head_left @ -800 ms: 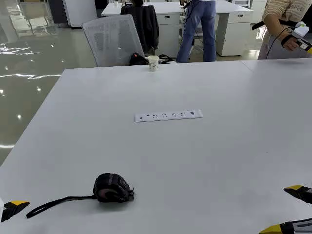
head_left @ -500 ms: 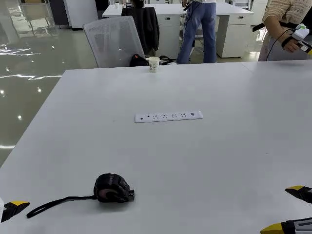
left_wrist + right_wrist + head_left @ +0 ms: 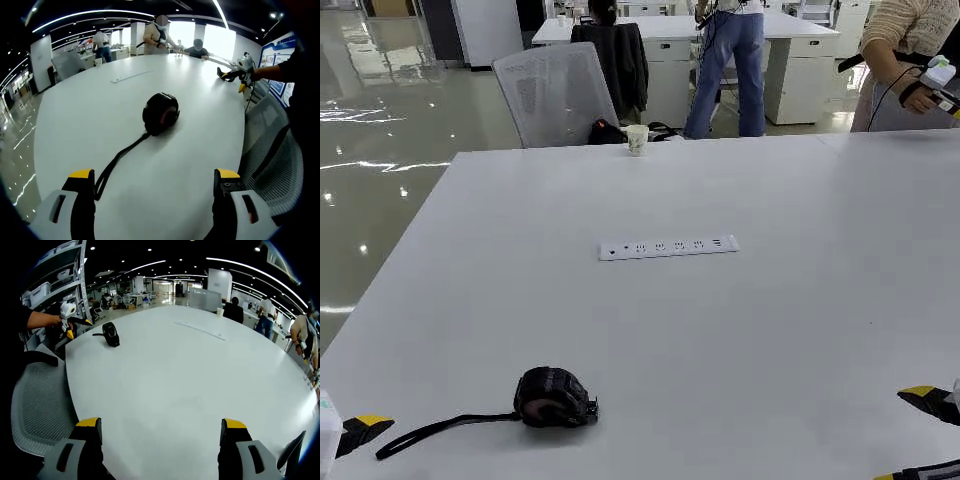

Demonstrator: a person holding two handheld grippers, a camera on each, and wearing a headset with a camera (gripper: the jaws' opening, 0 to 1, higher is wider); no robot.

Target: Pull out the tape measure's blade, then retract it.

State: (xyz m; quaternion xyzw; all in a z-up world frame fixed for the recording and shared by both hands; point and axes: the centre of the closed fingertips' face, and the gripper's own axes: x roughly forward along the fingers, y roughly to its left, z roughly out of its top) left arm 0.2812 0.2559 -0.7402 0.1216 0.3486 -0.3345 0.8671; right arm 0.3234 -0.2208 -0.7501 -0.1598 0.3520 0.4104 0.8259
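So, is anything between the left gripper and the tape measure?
Nothing visible blocks it. Between the open left gripper and the tape measure lie bare white table and the tape's own black strap, which trails back toward one jaw.

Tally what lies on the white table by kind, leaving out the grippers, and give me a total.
tape measure: 1
power strip: 1
paper cup: 1
Total: 3
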